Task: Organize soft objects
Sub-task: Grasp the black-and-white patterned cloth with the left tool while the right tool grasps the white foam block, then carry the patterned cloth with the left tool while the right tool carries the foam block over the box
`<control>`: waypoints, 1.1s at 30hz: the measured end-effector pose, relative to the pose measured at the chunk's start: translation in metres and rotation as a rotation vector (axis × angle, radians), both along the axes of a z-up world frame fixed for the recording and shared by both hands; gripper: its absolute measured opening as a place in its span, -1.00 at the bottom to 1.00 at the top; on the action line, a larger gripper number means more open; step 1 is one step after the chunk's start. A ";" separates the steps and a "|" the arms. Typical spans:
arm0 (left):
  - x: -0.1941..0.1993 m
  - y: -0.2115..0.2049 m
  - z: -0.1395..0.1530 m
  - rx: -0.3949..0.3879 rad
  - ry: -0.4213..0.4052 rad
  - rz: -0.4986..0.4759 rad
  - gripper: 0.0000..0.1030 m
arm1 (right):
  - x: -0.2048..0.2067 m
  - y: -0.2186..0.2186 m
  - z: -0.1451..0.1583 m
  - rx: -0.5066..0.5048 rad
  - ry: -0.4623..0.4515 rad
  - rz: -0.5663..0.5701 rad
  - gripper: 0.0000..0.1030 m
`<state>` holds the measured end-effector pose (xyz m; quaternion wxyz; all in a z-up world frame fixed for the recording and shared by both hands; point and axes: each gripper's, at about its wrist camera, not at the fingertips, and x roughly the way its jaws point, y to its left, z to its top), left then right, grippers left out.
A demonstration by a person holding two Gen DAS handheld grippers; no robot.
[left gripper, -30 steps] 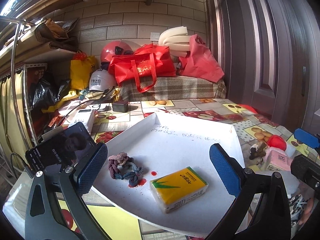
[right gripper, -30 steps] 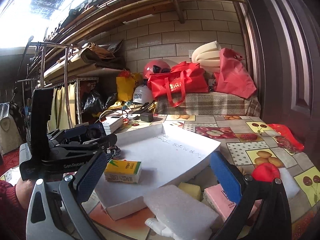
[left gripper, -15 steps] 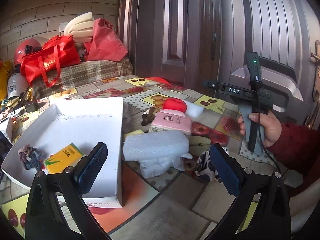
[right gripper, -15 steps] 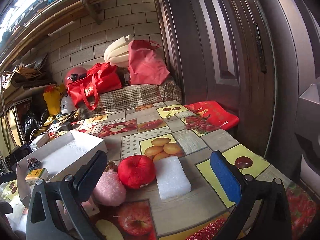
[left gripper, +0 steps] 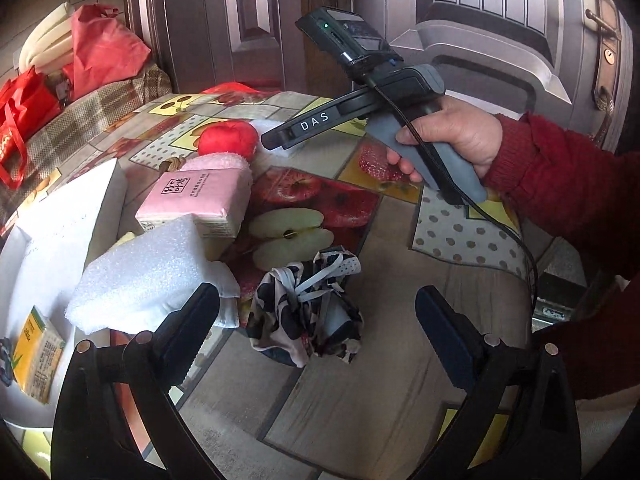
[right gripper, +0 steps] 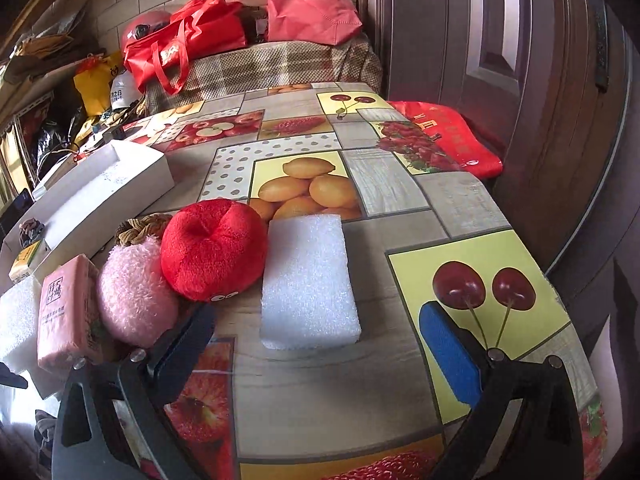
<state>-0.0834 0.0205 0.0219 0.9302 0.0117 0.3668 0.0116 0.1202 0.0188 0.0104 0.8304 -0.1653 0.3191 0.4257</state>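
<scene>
My left gripper (left gripper: 316, 312) is open and empty, just above a crumpled black-and-white cloth (left gripper: 306, 308) that lies between its fingers. Beside it lie a white foam block (left gripper: 144, 276) and a pink tissue pack (left gripper: 196, 200). My right gripper (right gripper: 316, 340) is open and empty, close in front of a second white foam block (right gripper: 308, 280). A red plush apple (right gripper: 214, 254), a pink fluffy ball (right gripper: 134, 292) and a brown scrunchie (right gripper: 142, 226) lie to its left. The white tray (right gripper: 104, 196) holds a yellow tissue pack (left gripper: 36, 354) and a scrunchie (right gripper: 30, 227).
The table has a fruit-print cloth (right gripper: 400, 380); its right edge runs beside a brown door (right gripper: 540, 80). A red pouch (right gripper: 444, 136) lies near that edge. Red bags (right gripper: 192, 44) sit on a plaid bench behind. The right hand-held gripper body (left gripper: 360, 120) hangs over the table.
Both grippers have swung right, away from the tray. The left now hangs over the black-and-white cloth; the right has come low and close to the white foam block.
</scene>
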 end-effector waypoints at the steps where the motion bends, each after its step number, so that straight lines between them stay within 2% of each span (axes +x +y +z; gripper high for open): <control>1: 0.002 0.001 -0.001 -0.009 0.007 0.006 0.93 | 0.003 0.002 -0.002 -0.014 0.013 0.000 0.95; 4: 0.005 0.003 -0.003 -0.027 0.016 0.009 0.86 | 0.010 0.010 -0.008 -0.059 0.038 0.000 0.70; 6: 0.009 0.002 -0.005 -0.022 0.035 0.002 0.74 | 0.010 0.017 -0.009 -0.091 0.008 0.000 0.67; 8: 0.013 0.000 -0.009 -0.011 0.065 -0.001 0.34 | 0.008 0.023 -0.009 -0.114 -0.021 0.015 0.43; 9: 0.016 -0.001 -0.011 -0.007 0.082 -0.002 0.24 | 0.006 0.024 -0.008 -0.114 -0.027 0.026 0.31; 10: 0.017 -0.003 -0.014 -0.005 0.096 -0.006 -0.04 | 0.005 0.024 -0.007 -0.111 -0.033 0.036 0.04; 11: 0.017 -0.004 -0.015 -0.004 0.102 -0.011 -0.13 | 0.004 0.024 -0.006 -0.110 -0.041 0.037 -0.04; 12: 0.016 -0.005 -0.015 -0.001 0.098 -0.014 -0.16 | 0.004 0.024 -0.005 -0.110 -0.047 0.030 -0.04; 13: 0.015 -0.006 -0.014 0.001 0.090 -0.018 -0.29 | 0.005 0.022 -0.005 -0.105 -0.047 0.021 -0.04; 15: 0.012 -0.007 -0.012 0.010 0.069 -0.021 -0.31 | 0.010 0.016 -0.001 -0.070 -0.038 -0.009 -0.05; 18: 0.004 -0.009 -0.005 0.023 0.020 -0.021 -0.32 | 0.018 -0.003 0.008 0.032 -0.026 -0.073 -0.05; 22: -0.013 -0.001 0.011 0.020 -0.102 0.011 -0.31 | 0.014 -0.032 0.024 0.198 -0.070 -0.147 -0.05; 25: -0.042 0.019 0.027 0.012 -0.271 0.126 -0.31 | 0.002 -0.052 0.034 0.315 -0.145 -0.188 -0.05; 27: -0.062 0.035 0.033 0.060 -0.362 0.233 -0.31 | -0.008 -0.060 0.038 0.366 -0.178 -0.193 -0.05; 28: -0.069 0.042 0.035 0.077 -0.378 0.279 -0.31 | -0.012 -0.061 0.039 0.383 -0.183 -0.189 -0.05; 30: -0.084 0.059 0.037 0.057 -0.411 0.357 -0.31 | -0.019 -0.062 0.041 0.408 -0.181 -0.173 -0.05; 33: -0.101 0.073 0.038 0.052 -0.437 0.435 -0.31 | -0.026 -0.057 0.042 0.430 -0.173 -0.151 -0.05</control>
